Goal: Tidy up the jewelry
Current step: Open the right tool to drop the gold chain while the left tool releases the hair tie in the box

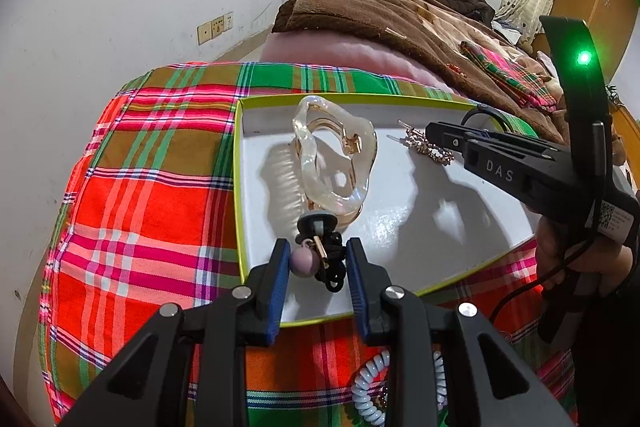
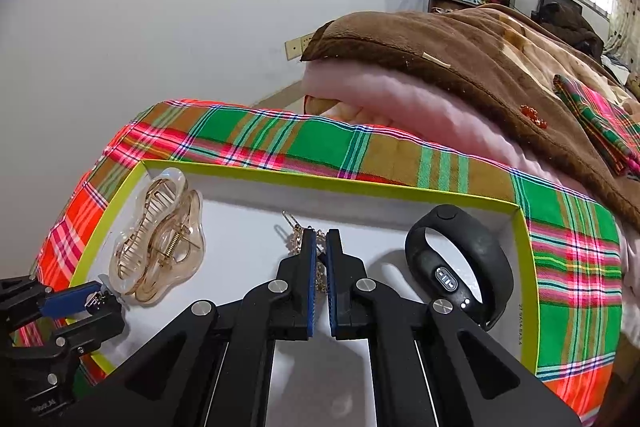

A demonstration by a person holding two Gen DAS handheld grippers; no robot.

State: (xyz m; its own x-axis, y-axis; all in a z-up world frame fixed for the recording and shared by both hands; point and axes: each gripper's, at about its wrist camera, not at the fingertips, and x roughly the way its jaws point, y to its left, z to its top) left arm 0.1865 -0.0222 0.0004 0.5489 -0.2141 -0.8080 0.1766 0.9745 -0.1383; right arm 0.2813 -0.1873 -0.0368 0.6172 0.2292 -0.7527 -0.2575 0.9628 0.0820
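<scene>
A white tray with a lime rim (image 1: 256, 99) (image 2: 320, 183) lies on a plaid cloth. In it sit a clear amber hair claw (image 1: 332, 155) (image 2: 160, 243), a sparkly gold hairpin (image 1: 428, 145) (image 2: 296, 239) and a black fitness band (image 2: 460, 263). My left gripper (image 1: 318, 267) is open around a black hair tie with a lilac bead (image 1: 320, 251), over the tray's near edge. My right gripper (image 2: 320, 259) is shut on the gold hairpin in the tray's middle; it also shows in the left wrist view (image 1: 448, 135).
The plaid cloth (image 1: 152, 195) (image 2: 400, 155) covers the bed's corner. A white spiral hair tie (image 1: 372, 387) lies on it near me. A pink quilt (image 2: 420, 103) and a brown blanket (image 2: 480, 51) are piled behind the tray. A white wall stands at left.
</scene>
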